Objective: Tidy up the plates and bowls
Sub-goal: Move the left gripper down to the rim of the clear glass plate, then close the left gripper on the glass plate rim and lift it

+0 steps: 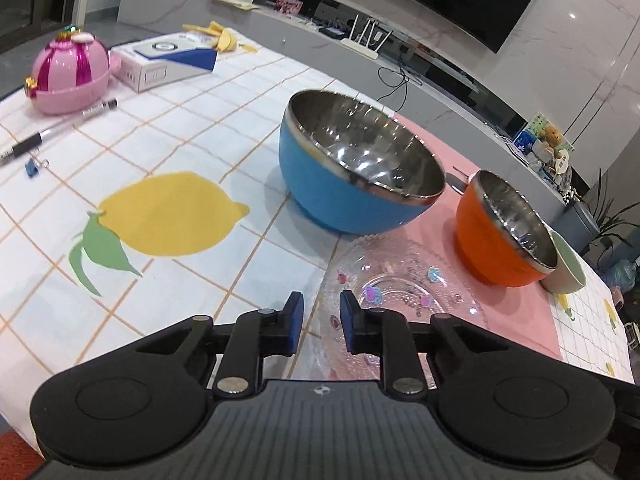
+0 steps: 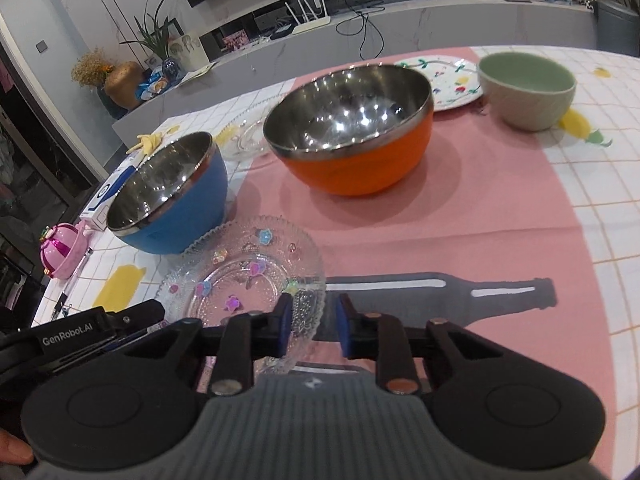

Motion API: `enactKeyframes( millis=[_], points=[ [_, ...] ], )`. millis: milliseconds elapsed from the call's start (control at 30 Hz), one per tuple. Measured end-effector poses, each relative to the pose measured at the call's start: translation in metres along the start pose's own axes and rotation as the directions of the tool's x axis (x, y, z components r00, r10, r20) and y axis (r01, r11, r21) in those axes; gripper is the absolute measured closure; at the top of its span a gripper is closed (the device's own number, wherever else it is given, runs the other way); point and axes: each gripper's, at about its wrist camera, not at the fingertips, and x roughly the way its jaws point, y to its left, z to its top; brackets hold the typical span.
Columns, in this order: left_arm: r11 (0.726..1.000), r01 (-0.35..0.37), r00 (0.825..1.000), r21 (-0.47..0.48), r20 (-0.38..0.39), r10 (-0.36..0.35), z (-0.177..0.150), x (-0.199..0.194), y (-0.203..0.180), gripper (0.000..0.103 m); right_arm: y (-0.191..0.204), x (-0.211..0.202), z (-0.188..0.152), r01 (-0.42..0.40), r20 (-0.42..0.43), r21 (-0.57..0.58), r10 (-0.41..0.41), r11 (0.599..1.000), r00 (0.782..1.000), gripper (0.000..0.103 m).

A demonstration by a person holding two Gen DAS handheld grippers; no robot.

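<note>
My right gripper (image 2: 310,322) jaws apart, straddling near rim of glass plate (image 2: 244,276), not clamped. My left gripper (image 1: 321,322) jaws apart too, at plate's other edge. Blue bowl (image 2: 172,200) touching or just beside plate. Risk: thin slick rim slips or tilts on pinch; lift nudges bowl.

Both views are lit evenly by indoor light from above. Small bright specks of glare are seen inside the steel lining of the blue bowl (image 1: 362,168) and the orange bowl (image 2: 348,128). Soft, short shadows are cast beneath the bowls onto the tablecloth (image 1: 168,152). Strong fisheye distortion is shown toward the edges, where straight lines are bent. The far background is rendered darker and slightly soft, and the glass plate (image 2: 244,276) is mildly blurred.
</note>
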Motion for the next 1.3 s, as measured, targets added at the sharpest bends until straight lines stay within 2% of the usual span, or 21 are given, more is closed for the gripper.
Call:
enactKeyframes(
  millis=[133,233,433,667,900,1167,1300],
  points=[
    [1.000,0.013,1.000,-0.006,0.006,-0.013,0.001,0.006,0.001,0.080,-0.004,0.007,-0.002,-0.017,-0.007,0.021,0.017,1.000,1.000,0.090],
    [1.000,0.023,1.000,0.000,0.007,-0.023,0.002,0.007,-0.002,0.089,-0.004,0.009,-0.001,-0.024,-0.002,0.023,0.024,0.999,1.000,0.092],
    [1.000,0.008,1.000,0.005,0.005,-0.008,0.001,0.006,-0.005,0.090,-0.007,0.007,-0.001,-0.032,-0.004,0.043,0.032,0.999,0.999,0.096],
    [1.000,0.023,1.000,0.012,-0.010,-0.023,-0.011,-0.012,-0.015,0.091,-0.012,-0.020,-0.008,-0.033,0.006,0.023,0.033,0.999,0.999,0.096],
    [0.996,0.073,0.997,0.056,-0.034,-0.072,-0.032,-0.027,-0.044,0.091,-0.040,-0.058,-0.022,-0.006,0.013,0.053,0.005,0.999,1.000,0.096],
    [0.986,0.113,0.992,0.122,-0.078,-0.103,-0.052,-0.029,-0.075,0.092,-0.074,-0.091,-0.034,0.034,0.029,0.102,-0.037,0.994,0.999,0.096],
    [0.983,0.106,0.992,0.151,-0.083,-0.095,-0.061,-0.025,-0.085,0.092,-0.087,-0.095,-0.037,0.048,0.032,0.131,-0.052,0.990,0.998,0.097]
  ],
)
